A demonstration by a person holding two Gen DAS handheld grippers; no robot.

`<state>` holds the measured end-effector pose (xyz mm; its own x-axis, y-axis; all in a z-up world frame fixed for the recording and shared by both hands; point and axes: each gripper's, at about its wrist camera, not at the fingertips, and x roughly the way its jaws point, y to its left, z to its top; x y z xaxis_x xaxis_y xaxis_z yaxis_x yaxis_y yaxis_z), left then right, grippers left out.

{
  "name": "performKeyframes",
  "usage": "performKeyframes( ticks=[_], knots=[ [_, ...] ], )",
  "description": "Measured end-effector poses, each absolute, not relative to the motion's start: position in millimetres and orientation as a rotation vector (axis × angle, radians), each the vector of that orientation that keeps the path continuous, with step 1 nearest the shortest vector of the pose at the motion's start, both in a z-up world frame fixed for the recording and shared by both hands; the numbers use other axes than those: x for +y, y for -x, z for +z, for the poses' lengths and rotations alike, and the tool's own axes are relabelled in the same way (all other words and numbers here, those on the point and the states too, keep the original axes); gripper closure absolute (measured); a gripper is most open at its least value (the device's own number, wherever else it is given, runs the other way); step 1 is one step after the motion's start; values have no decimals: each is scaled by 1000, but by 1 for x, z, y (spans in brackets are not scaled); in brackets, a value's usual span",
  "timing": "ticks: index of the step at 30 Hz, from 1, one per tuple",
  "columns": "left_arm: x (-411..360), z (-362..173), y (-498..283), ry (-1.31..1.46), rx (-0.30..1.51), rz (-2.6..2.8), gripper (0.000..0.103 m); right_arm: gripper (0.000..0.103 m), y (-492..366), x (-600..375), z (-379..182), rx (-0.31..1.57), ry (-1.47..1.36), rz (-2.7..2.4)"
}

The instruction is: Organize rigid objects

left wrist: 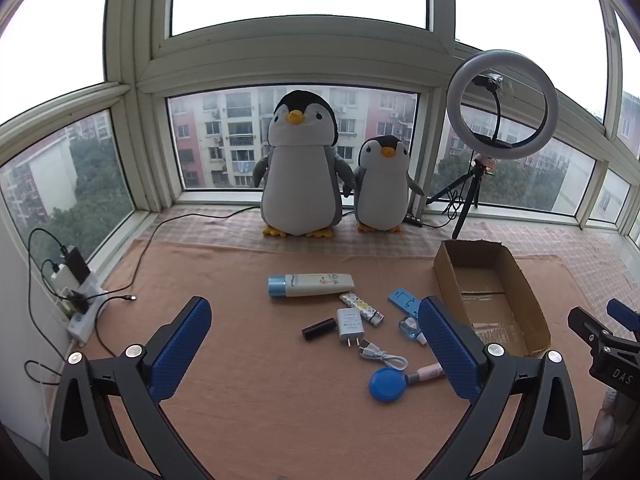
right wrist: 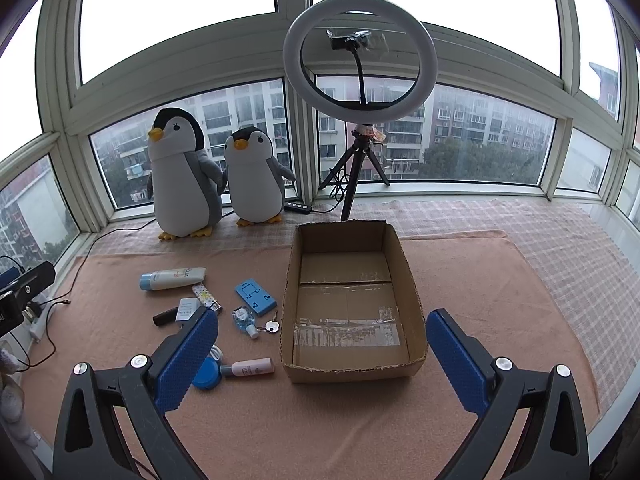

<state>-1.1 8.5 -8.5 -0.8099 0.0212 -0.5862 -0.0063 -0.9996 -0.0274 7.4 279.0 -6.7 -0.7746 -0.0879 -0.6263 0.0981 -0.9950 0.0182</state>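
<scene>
- On the pink mat (right wrist: 460, 280), by the window: a cardboard box (right wrist: 414, 300) w/ nothing inside, open top.
- Left of the box, loose items lie apart: lotion tube (left wrist: 310, 285), white charger (left wrist: 350, 324), black cylinder (left wrist: 319, 328), blue phone stand (right wrist: 256, 297), round blue lid (left wrist: 387, 385), small pink bottle (right wrist: 250, 368), key (right wrist: 273, 326).
- Left gripper (left wrist: 316, 354): jaws wide, holds nothing, above the items.
- Right gripper (right wrist: 322, 360): jaws wide, holds nothing, in front of the box.
- At the back: two penguin toys (left wrist: 300, 164), ring light (right wrist: 359, 60) on a tripod.
</scene>
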Motion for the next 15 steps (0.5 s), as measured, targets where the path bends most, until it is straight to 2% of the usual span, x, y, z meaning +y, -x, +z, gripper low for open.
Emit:
performKeyframes(
  ticks=[15],
  knots=[
    [9, -12, 2, 976, -35, 2969, 0, 1, -4, 280, -10, 16, -1036, -2862]
  ],
)
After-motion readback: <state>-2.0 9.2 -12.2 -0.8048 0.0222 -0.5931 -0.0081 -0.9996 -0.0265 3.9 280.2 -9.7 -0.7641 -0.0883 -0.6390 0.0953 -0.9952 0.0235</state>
